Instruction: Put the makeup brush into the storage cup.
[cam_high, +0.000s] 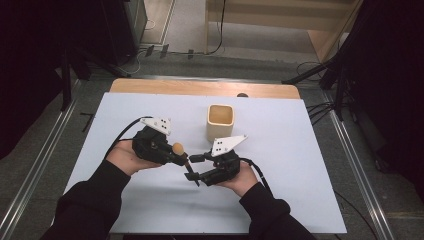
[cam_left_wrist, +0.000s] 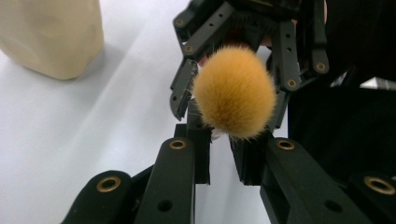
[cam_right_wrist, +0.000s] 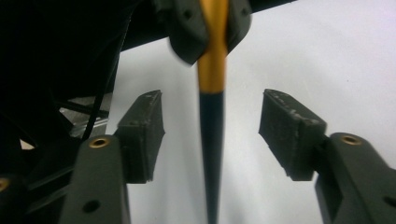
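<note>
Dark floor with loose cables and metal rails surrounds a table (cam_high: 150, 210) covered by a white sheet, with a strip of bare wood along its far edge. A person sits at the near edge, both black sleeves coming in over it.

On the sheet, a little toward the far edge from the middle, stands a cream cup (cam_high: 220, 121), upright and with nothing in it. In the left gripper view the cup (cam_left_wrist: 51, 35) sits off to the upper left, well apart from the jaws.

Nearer the near edge than the cup, the two tools meet over the middle of the table. The left gripper (cam_high: 172, 155) points toward the right one and is clamped on a makeup brush (cam_high: 181, 154), its pads pressed against the gold part of the handle just below the head. In its own view the fluffy orange head (cam_left_wrist: 234, 92) stands right above the closed jaws.

The right gripper (cam_high: 192, 166) faces the left one with its jaws spread. In the right gripper view the brush handle (cam_right_wrist: 212, 135), gold above and black tapering below, runs down the gap between the two pads (cam_right_wrist: 288, 130), touching neither.
</note>
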